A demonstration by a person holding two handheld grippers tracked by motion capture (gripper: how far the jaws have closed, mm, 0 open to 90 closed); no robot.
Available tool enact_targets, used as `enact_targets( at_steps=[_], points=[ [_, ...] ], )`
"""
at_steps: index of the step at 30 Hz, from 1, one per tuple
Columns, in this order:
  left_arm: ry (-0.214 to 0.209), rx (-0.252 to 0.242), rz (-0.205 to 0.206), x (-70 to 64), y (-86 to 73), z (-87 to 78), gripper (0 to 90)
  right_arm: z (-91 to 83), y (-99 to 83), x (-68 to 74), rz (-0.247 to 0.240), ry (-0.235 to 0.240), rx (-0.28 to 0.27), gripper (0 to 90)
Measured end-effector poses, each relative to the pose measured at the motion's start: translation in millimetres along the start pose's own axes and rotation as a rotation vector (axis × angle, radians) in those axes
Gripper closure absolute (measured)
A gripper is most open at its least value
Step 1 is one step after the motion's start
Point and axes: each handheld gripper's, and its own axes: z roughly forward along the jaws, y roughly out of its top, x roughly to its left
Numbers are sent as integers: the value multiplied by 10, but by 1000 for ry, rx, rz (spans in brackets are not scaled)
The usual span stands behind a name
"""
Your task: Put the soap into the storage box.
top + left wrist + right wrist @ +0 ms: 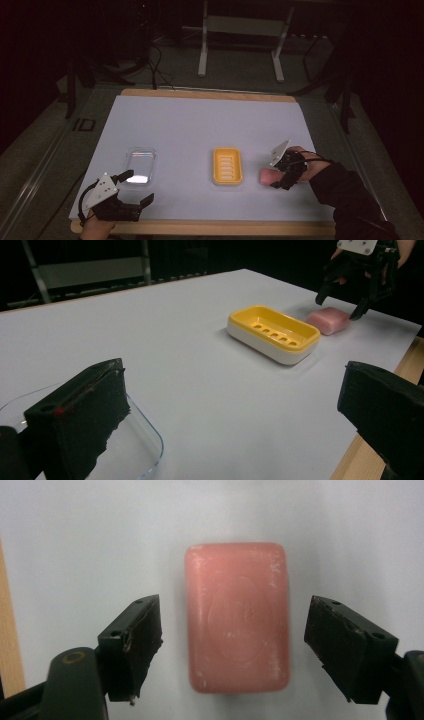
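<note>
Pink soap (237, 617) lies flat on the white table (200, 125), at the centre of the right gripper view and, in the high view, at the lower right, just beside the yellow soap dish (227, 166) but apart from it. Our right gripper (232, 647) hangs over the bar with its jaws spread wide, one on each long side, neither touching it, so nothing is grasped yet. Our left gripper (136, 187) sits at the lower left of the high view, jaws likewise parted and empty, next to a clear plastic lid or tray (140, 165) (we cannot tell which).

We judge the bar to be firm and fairly light, with a smooth, rounded, possibly slippery surface that could squirt out of a hard pinch. The best hold looks to be across the narrow width, jaws flat against the two long sides near the middle of its length, which is how the right gripper is lined up now. Its faint white scuffs suggest a dry bar, which should help the grip.

We count one bar of soap, one yellow dish, one clear container and two grippers.
</note>
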Motion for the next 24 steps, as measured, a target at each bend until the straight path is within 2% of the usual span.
enact_targets(
  at_steps=[14,24],
  points=[
    [0,7,5,-2,-3,7,2,164,2,-33,-16,14,-19,263],
    [0,14,9,-5,-6,16,2,255,-23,-33,-9,26,35,306]
  ],
)
